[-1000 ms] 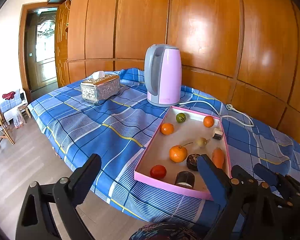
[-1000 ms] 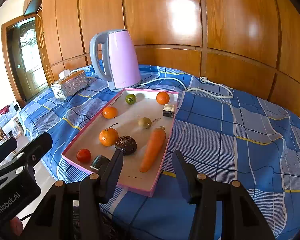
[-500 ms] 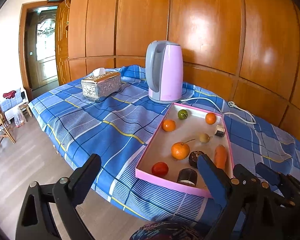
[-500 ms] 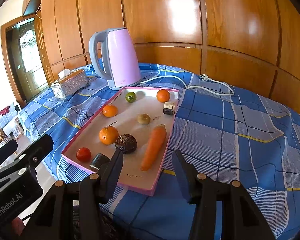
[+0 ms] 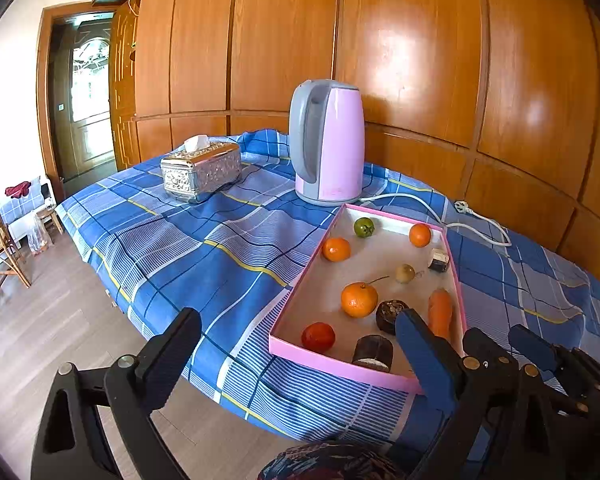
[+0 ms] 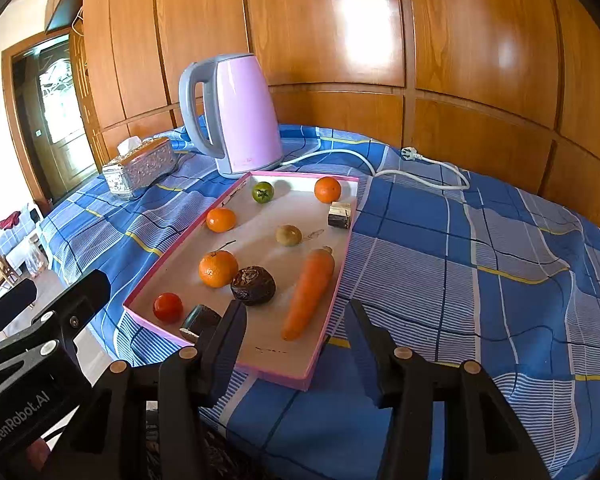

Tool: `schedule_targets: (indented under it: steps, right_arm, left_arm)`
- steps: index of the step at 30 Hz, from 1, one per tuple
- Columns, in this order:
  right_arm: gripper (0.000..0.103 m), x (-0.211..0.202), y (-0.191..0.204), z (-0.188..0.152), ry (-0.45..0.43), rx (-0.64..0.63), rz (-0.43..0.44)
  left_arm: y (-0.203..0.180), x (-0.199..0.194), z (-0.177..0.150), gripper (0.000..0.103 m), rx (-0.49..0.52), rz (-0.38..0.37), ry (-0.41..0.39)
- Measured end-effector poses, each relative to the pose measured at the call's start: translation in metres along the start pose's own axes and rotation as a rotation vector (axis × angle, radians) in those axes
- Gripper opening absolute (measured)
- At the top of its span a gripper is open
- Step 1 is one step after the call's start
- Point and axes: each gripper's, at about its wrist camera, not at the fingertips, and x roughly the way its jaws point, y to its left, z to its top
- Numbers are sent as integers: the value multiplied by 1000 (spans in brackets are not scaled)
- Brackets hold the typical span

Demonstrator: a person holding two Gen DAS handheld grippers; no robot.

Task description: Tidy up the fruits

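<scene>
- While both grippers hover short of the table's near edge, a pink tray [image 6: 332,354] lies on a blue plaid cloth [image 6: 440,280], w/ produce scattered inside.
- Left gripper [image 5: 298,334]: jaws wide apart, nothing btwn them; it hangs over the floor and the tray's near-left corner.
- Right gripper [image 6: 298,326]: jaws partly apart, empty, just in front of the tray's near end; not touching the tray.
- Near end of tray: red tomato [image 6: 167,307], a dark cylinder-shaped item [image 6: 198,320] beside it, a dark wrinkled round fruit [image 6: 253,285] and a stemmed tangerine [image 6: 218,268] just beyond.
- A carrot [image 6: 310,292] lies lengthwise along the tray's right side, tip toward the camera.
- Mid tray: small yellow-green fruit [image 6: 288,235]; a 2nd tangerine [image 6: 221,219] by the left wall.
- Far end: green tomato [image 6: 263,192], an orange [image 6: 327,189], and a small dark block [image 6: 340,215] at the right wall.
- Behind the tray: pink kettle [image 6: 240,116] w/ white cord [image 6: 420,172], unplugged; silver tissue box [image 6: 140,168] to its left.
</scene>
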Motion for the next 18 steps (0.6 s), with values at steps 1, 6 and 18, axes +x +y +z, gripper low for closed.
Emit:
schedule_targets:
  steps: [1,6,18]
  right_arm:
    - [52,0,0,0,0,0,0]
    - [52,1,1,0,1,0,1]
    - [52,1,1,0,3,-1,1]
  left_arm:
    - [0,0,0,98,-1,0,1]
    - [0,0,0,99,-1,1,1]
    - [0,0,0,99,1,0,0]
